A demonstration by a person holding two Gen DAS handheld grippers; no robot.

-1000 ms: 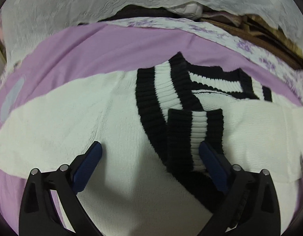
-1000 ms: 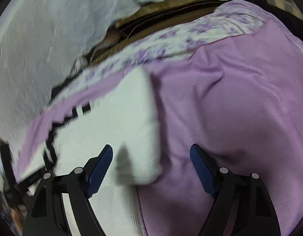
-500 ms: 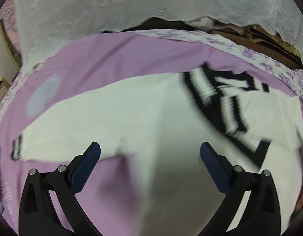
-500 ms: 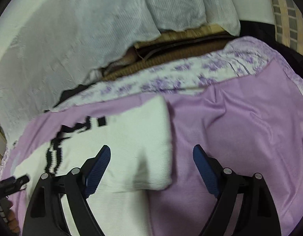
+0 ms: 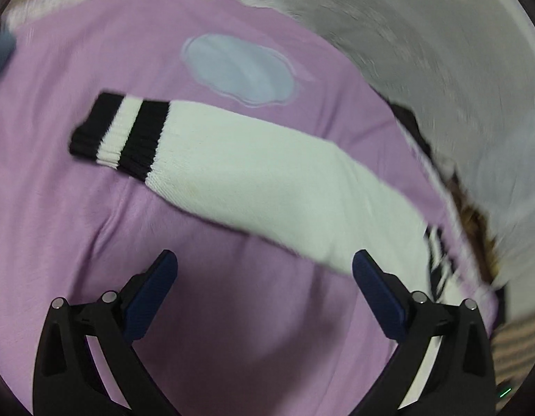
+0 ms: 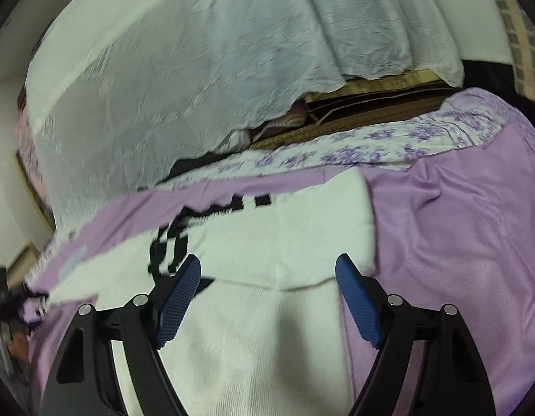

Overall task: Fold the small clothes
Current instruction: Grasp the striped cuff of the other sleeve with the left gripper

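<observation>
The sweater (image 5: 267, 180) lies flat on the purple sheet (image 5: 76, 215) in front of you, white knit with black-and-white ribbed trim. In your left wrist view one sleeve stretches out across the sheet, its striped cuff (image 5: 120, 135) at the far left end and the white part running right and down toward the body of the garment. Your left gripper (image 5: 264, 270) hovers over bare sheet just below that sleeve, its blue pads (image 5: 149, 298) spread wide with nothing between them; the right pad sits close to the sleeve's lower edge, and you cannot tell whether it touches. A pale blue cloud patch (image 5: 239, 67) on the sheet lies just beyond the sleeve. This view is smeared by motion.

In your right wrist view the sweater (image 6: 267, 329) fills the lower middle, with the other sleeve (image 6: 302, 235) folded in across the chest and its edge forming a ridge between your fingers. The striped collar (image 6: 170, 242) shows just left of it. Your right gripper (image 6: 267, 277) is also spread open and empty, above the white knit. A floral border (image 6: 336, 152) edges the sheet at the far side, and a white lace cloth (image 6: 198, 69) hangs behind it.
</observation>
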